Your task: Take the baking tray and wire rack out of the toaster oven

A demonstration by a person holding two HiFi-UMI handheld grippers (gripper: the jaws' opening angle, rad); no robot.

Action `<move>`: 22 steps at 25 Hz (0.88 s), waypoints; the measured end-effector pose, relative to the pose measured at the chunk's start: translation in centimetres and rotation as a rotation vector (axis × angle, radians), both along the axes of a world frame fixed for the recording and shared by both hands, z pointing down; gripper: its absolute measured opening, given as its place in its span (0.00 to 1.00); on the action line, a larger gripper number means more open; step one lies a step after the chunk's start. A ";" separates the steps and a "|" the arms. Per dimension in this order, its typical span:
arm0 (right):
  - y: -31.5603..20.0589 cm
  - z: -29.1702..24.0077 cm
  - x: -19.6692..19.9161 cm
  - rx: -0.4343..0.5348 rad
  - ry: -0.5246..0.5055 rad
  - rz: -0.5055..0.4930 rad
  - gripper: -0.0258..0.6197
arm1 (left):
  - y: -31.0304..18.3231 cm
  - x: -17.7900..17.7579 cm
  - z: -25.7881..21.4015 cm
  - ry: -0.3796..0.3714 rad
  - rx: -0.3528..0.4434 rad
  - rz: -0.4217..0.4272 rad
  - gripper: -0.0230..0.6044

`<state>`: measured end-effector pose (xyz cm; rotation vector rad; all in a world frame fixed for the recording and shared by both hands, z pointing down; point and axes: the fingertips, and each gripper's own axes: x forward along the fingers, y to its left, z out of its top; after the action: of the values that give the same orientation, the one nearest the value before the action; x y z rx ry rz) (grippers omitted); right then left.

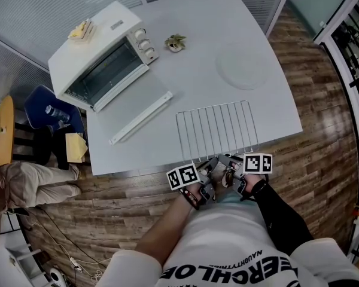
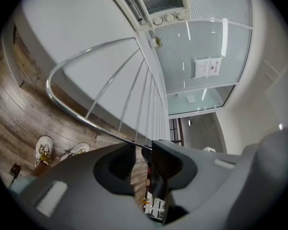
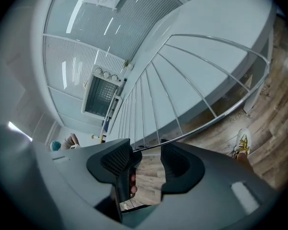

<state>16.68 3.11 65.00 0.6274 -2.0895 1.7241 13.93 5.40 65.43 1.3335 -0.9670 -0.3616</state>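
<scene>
On the person's white shirt (image 1: 227, 262), part of a black word reads "ERCHLO". Both claws sit at the table's (image 1: 197, 70) front edge. The left gripper (image 2: 145, 150) is parted narrowly and the right gripper (image 3: 146, 152) widely, each with the wire rack's (image 1: 218, 130) near rail between its pads, unclamped. The rack lies flat, that rail just past the edge. Bare tabletop spreads beyond to a white plate (image 1: 244, 69) and the toaster oven (image 1: 90, 52). A wall notice (image 2: 207, 67) is illegible.

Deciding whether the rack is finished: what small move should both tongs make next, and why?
Probably draw both back off the wire rack. It lies flat on the table, its near rail between the parted left tongs and right tongs, neither pressing it.
</scene>
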 end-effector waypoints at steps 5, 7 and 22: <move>0.0 0.2 0.4 0.004 0.019 0.003 0.38 | 0.1 0.1 0.0 -0.013 0.006 0.022 0.22; 0.2 0.1 0.3 0.007 0.016 0.001 0.38 | 0.3 0.0 -0.2 -0.038 0.012 0.040 0.21; 1.0 -2.9 2.0 0.110 -0.005 0.028 0.38 | 1.3 -1.1 -2.8 -0.154 0.093 0.130 0.22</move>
<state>18.66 4.09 62.11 0.6876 -2.2006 1.6350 12.81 6.69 62.63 1.5183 -0.9947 -0.2091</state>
